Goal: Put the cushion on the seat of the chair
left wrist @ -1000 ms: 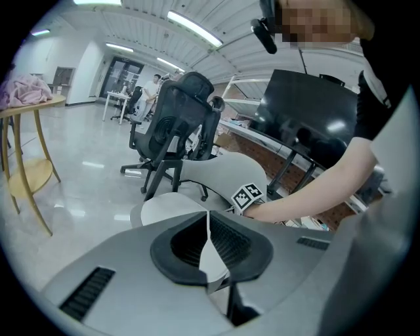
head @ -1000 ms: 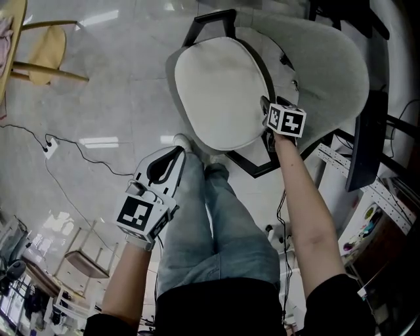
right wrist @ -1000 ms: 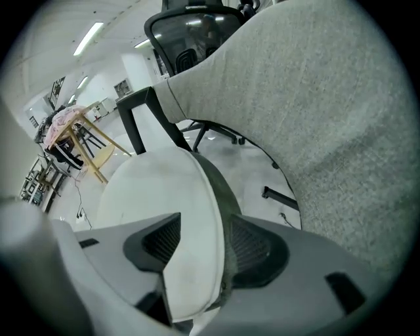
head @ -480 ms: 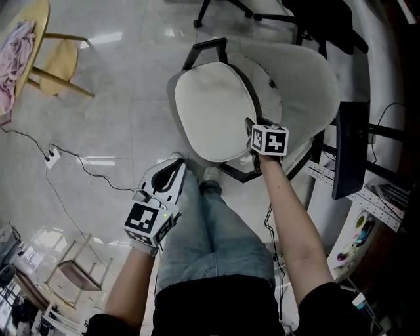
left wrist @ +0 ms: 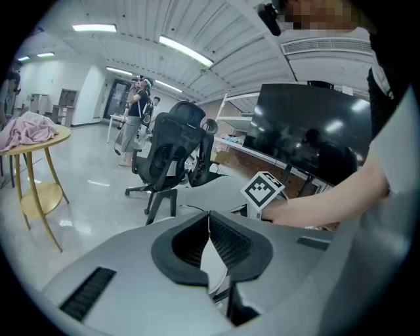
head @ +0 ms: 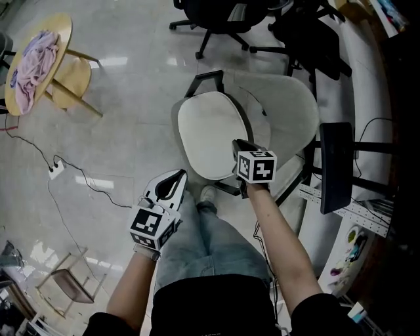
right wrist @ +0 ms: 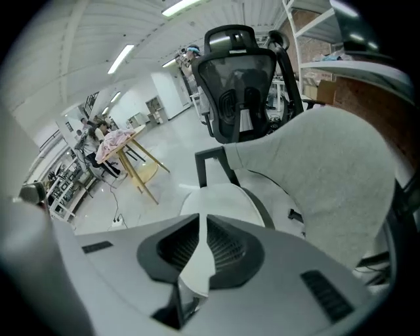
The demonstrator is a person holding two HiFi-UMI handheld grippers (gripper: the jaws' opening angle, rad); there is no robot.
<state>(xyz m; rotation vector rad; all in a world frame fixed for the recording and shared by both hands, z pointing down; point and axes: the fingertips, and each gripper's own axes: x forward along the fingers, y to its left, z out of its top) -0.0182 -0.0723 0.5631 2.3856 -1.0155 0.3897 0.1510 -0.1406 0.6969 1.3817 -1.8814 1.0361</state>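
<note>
Right gripper view, jaws: the right gripper [right wrist: 202, 218] has just been closing its jaws; the tips now meet and nothing is caught between them.
Left gripper view, jaws: the left gripper [left wrist: 209, 215] has its tips pressed together, and it too is empty.
Right hand: in the head view, it tilts steeply down over the near right edge of the cushion [head: 211, 134], clear of it. The bare forearm reaches forward.
Left hand: held out over the person's left knee [head: 190, 223], its gripper pointing forward, short of the chair [head: 292, 111].
Cushion: white and oval, lying flat on the seat.
Chair: a grey shell on a black frame, just ahead of the person's shoe [head: 209, 192].
Room: a round wooden table [head: 62, 29] bearing a pink cloth [head: 31, 59] stands far left, with black office chairs [head: 223, 20] behind.
</note>
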